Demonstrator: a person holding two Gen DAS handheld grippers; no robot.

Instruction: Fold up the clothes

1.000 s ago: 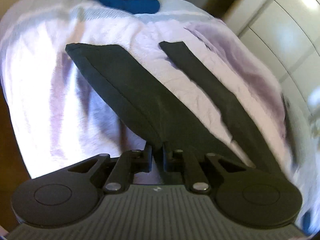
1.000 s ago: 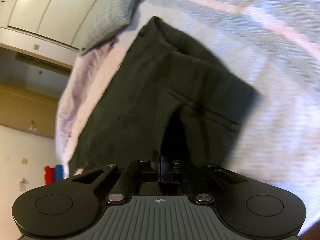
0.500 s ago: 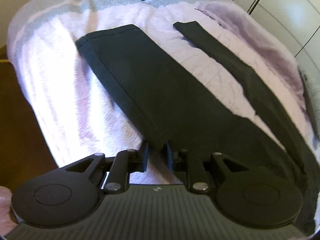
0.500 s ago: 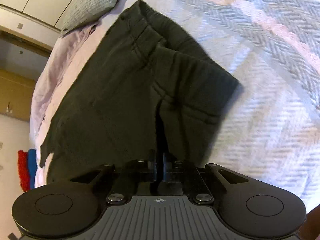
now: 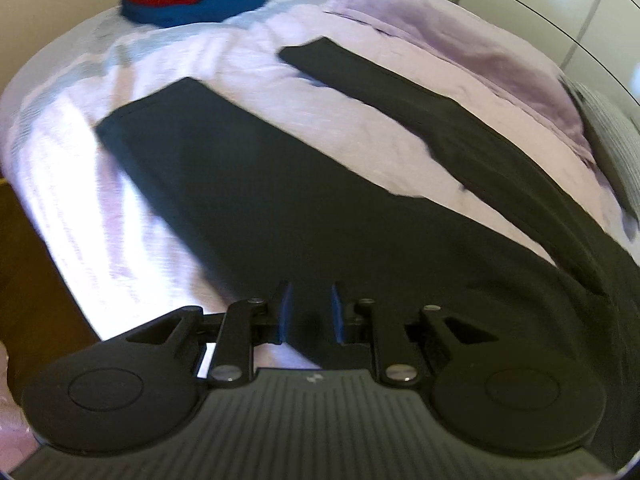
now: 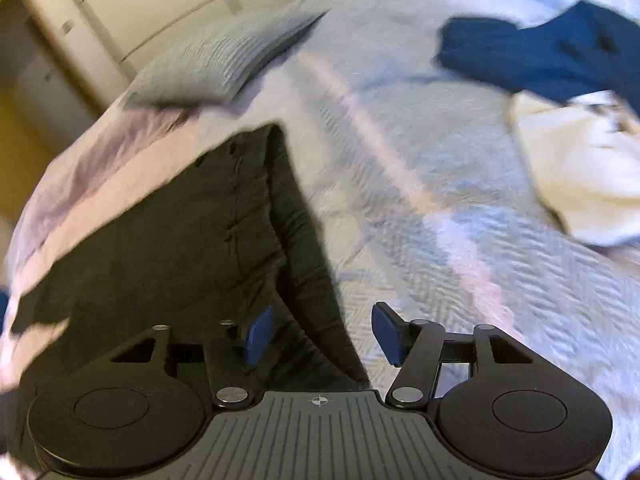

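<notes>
Right gripper (image 6: 320,336) fingers just sprung apart, trousers (image 6: 168,248) released; left gripper (image 5: 308,312) fingers parted, fabric loose between. Risk: legs stay splayed on bed (image 5: 80,184), fold crooked.

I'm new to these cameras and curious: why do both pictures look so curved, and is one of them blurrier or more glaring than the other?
Both views are fisheye, so edges bend and corners go dark. Left wrist view: the pale bedspread glares white at the left, and the black trousers look slightly smeared. Right wrist view: blurrier, with the grey pillow and blue garment streaked, while the right gripper stays sharp.
</notes>
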